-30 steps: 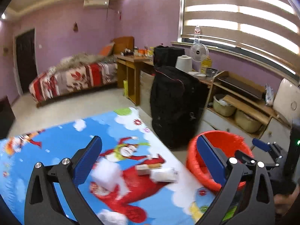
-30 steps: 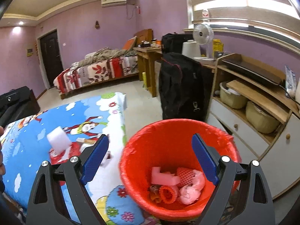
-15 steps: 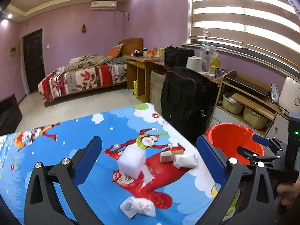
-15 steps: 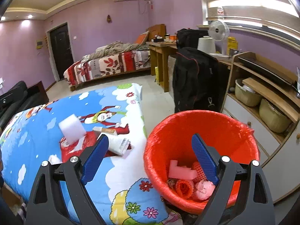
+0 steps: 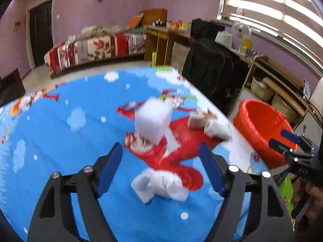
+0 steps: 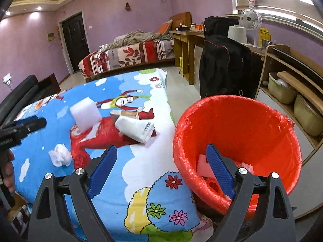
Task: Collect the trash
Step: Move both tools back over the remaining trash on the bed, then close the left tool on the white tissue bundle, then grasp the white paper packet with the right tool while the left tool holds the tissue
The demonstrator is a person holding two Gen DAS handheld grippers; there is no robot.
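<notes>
On the blue cartoon tablecloth [image 5: 60, 141] a crumpled white tissue [image 5: 159, 183] lies between the fingers of my left gripper [image 5: 161, 161]. Its jaws are closing and the pads are still apart from the tissue. Beyond it sit a white foam cube [image 5: 152, 119], a small box [image 5: 196, 121] and a white packet [image 5: 216, 130]. My right gripper [image 6: 161, 161] stands open and empty, its right finger over the rim of the red bin [image 6: 238, 125]. A pink foam piece [image 6: 201, 165] and other scraps lie in the bin. The right view also shows the tissue [image 6: 60, 155], cube [image 6: 85, 114] and packet [image 6: 137, 128].
The bin [image 5: 262, 129] stands off the table's right edge. A black bag [image 6: 224, 66] leans against wooden shelves [image 6: 286, 76] behind it. A bed [image 6: 129, 56] and a desk [image 6: 185, 40] stand at the back. A hand [image 6: 8, 173] holds the left gripper [image 6: 22, 127].
My left gripper has dropped toward the table, its jaws have narrowed, and the tissue now lies between its fingers. The right gripper has sunk and shifted left, so the bin sits further right.
</notes>
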